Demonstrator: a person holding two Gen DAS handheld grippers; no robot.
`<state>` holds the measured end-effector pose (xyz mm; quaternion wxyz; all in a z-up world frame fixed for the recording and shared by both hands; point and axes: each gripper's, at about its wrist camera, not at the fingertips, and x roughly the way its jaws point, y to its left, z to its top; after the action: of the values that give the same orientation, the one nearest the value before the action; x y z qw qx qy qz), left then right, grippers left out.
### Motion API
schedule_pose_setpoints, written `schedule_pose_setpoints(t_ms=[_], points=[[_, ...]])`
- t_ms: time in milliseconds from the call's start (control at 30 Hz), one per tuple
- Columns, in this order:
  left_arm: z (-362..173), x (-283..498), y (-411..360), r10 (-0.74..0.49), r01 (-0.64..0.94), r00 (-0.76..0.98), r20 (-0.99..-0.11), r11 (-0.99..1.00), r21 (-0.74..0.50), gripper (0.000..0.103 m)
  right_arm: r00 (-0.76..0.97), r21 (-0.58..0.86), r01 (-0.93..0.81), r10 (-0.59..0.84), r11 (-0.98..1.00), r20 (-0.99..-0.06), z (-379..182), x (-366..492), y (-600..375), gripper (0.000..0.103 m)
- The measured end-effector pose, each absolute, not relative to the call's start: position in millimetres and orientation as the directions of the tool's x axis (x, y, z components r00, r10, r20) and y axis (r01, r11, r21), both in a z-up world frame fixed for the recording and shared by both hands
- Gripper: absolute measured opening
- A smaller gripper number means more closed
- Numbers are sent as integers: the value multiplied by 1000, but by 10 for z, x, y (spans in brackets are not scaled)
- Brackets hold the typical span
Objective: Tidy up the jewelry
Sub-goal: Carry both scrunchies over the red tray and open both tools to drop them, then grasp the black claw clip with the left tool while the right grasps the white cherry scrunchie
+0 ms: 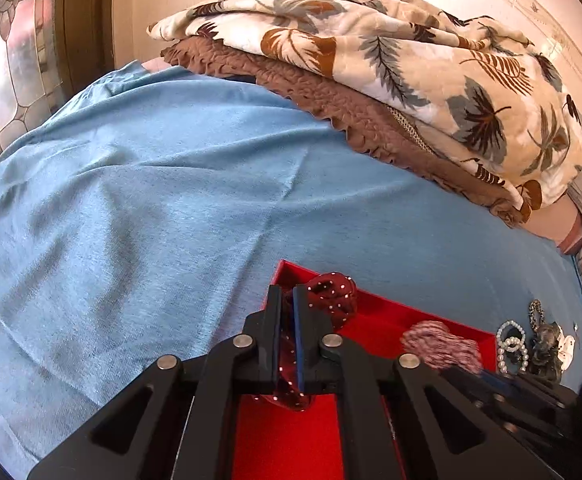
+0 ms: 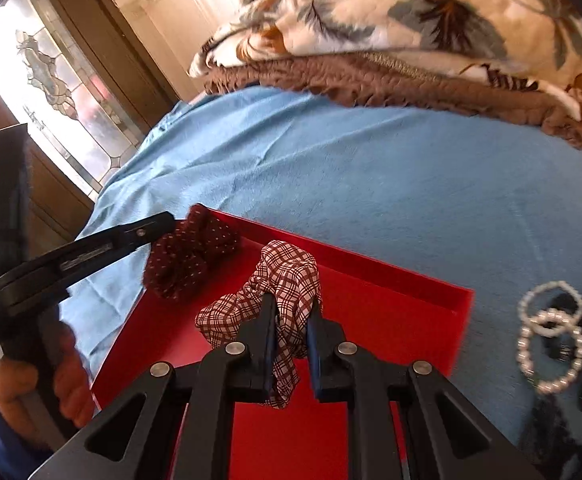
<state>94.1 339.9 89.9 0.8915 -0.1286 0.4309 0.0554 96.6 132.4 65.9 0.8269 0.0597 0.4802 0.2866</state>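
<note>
A bed covered with a light blue sheet (image 1: 163, 184) fills both views, with a leaded glass window (image 2: 63, 92) at the left and a cream blanket printed with brown and grey leaves (image 1: 391, 56) folded over a brown quilted throw (image 1: 351, 108) at the far side. A shallow red tray with a felt-like lining (image 2: 391, 312) lies on the sheet.

The left gripper (image 1: 287, 300) points steeply down over the tray's far left corner, its black fingers (image 1: 271, 320) clenched on a dark red scrunchie with white dots (image 1: 333, 296); most of the scrunchie bunches beyond the fingertips, and a strand runs back between the pads. In the right wrist view a hand (image 2: 31, 384) grips this tool's handle at the lower left.

The right gripper (image 2: 293, 312) also tilts downward over the tray's middle, its fingers grasping a red-and-white checked scrunchie (image 2: 287, 280), which rises above the tips and trails down between the jaws toward the camera.

Three pearl bead bracelets (image 2: 551, 332) lie overlapping on the sheet just right of the tray, beside blurred dark pieces (image 1: 547, 344) that cannot be made out.
</note>
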Motion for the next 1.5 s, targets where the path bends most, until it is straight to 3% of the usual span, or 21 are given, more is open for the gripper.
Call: schedule_pose_setpoints(t_ms=[100,167,200,267,333,400,867,1167,1500], points=[[918,898,3439,-16,-213,631,-776,958,-193,15,359,378,-410,528,830,-770,579,1013,1396,17],[938,879,3460,-7,-218,638,-770,957,-190,32,357,366,-415,520,833,-776,551,1023,1450,18],[956,856,3473,-2,-222,644,-765,957,-188,36,362,359,-417,515,835,-777,545,1031,1477,20],[989,824,3493,0,-226,651,-759,955,-193,44,367,355,-417,513,837,-776,558,1021,1487,32],[1033,779,3525,-2,-233,658,-753,950,-206,48,378,358,-412,515,838,-769,585,1013,1492,56],[1096,720,3556,-3,-242,667,-745,945,-220,49,394,355,-414,516,838,-760,637,991,1490,62],[1565,111,3127,90,-230,711,-698,967,-109,59,478,363,-370,510,855,-715,1136,564,547,66],[1568,-108,2156,-27,-69,707,-707,992,-107,61,559,348,-165,378,923,-738,1059,47,-1099,72],[1041,9,899,-176,118,587,-790,984,-132,61,585,332,20,258,943,-769,763,8,-2163,72]])
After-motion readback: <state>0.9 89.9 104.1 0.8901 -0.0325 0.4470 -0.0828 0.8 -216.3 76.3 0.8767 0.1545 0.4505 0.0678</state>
